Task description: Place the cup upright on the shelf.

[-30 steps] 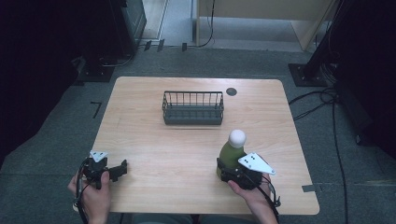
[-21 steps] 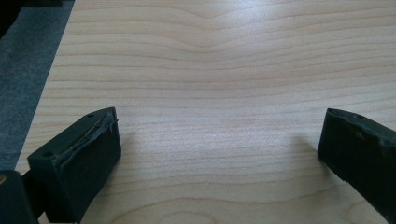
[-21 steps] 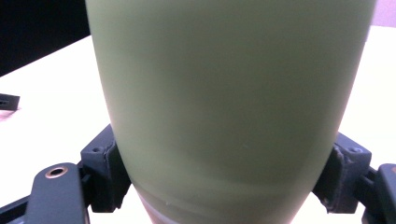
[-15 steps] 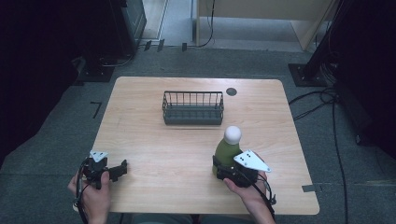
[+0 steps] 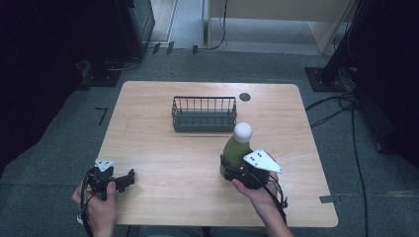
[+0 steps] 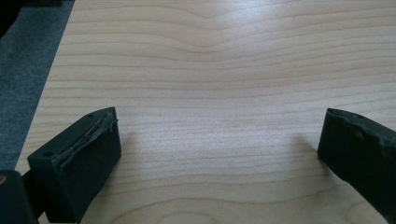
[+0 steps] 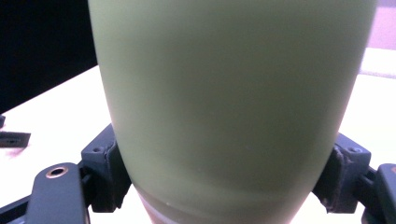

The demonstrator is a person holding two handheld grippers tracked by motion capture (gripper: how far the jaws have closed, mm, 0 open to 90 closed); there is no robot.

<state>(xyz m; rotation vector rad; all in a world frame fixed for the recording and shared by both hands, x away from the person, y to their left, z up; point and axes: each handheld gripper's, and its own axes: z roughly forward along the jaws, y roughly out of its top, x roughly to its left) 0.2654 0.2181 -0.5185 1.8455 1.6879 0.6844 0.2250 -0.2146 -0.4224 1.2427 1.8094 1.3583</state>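
While your right gripper (image 5: 232,170) jaws clamp the green bottle (image 5: 236,150) near the desk's (image 5: 163,148) front edge, lift it upright toward the wire basket (image 5: 203,114), left gripper (image 5: 129,178) jaws wide open, empty.

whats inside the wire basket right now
Nothing shows inside the wire basket: through its bars only its dark floor is visible in the high view. The near wall hides a strip of that floor, so a small flat item there can't be ruled out. The green bottle is outside, in the right gripper.
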